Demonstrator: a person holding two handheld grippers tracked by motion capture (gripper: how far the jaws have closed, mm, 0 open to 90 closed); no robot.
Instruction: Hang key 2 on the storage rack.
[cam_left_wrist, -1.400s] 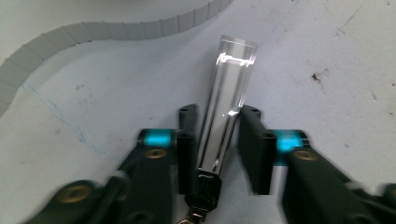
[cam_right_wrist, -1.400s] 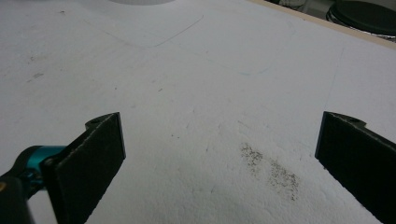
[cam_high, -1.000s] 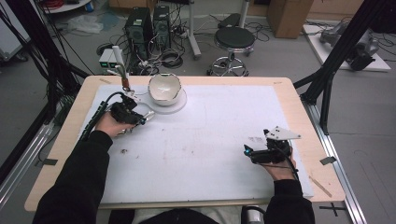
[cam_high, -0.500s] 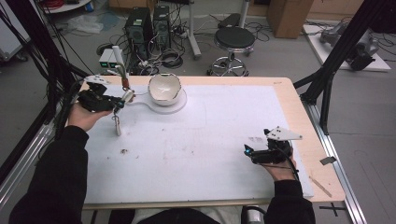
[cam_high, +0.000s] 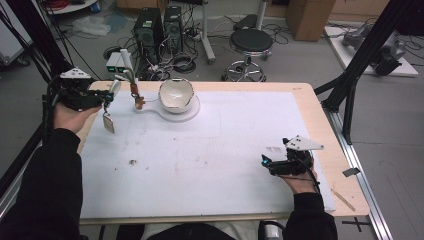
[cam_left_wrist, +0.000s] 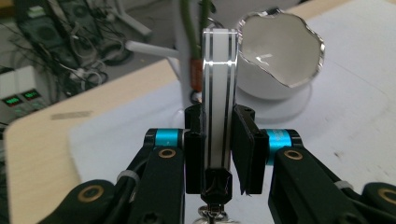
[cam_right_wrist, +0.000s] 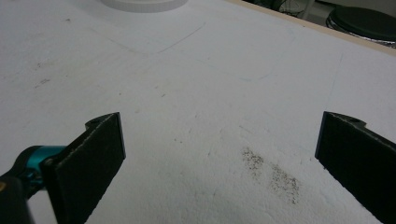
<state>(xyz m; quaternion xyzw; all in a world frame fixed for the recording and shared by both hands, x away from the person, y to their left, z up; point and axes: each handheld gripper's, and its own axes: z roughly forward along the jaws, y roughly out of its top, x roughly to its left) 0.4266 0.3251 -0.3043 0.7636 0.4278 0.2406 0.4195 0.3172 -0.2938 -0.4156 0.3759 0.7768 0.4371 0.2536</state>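
The counter, a pale wooden top almost wholly covered by a white sheet, carries everything here. At its far left part stands a white base plate, and on it a white bowl shaped like a cracked eggshell, with a jagged rim edged in silver. In the left hand-held gripper view the bowl's hollow faces the camera and looks empty apart from a bright glint. Just left of the bowl, on a narrow arm of the same white base, rises a small post with a brown band and green stems above it; what it is I cannot tell.

The left hand-held gripper is held up in the air over the counter's far left corner, well clear of the surface. Its jaws are clamped on a flat white bar with thin dark lines along its edge, held upright between the pads; a small tag dangles beneath it on a ring.

The right hand-held gripper rests low over the near right part of the counter, well apart from the bowl. Its jaws stand wide apart with nothing between them, above a small patch of dark specks on the white sheet.
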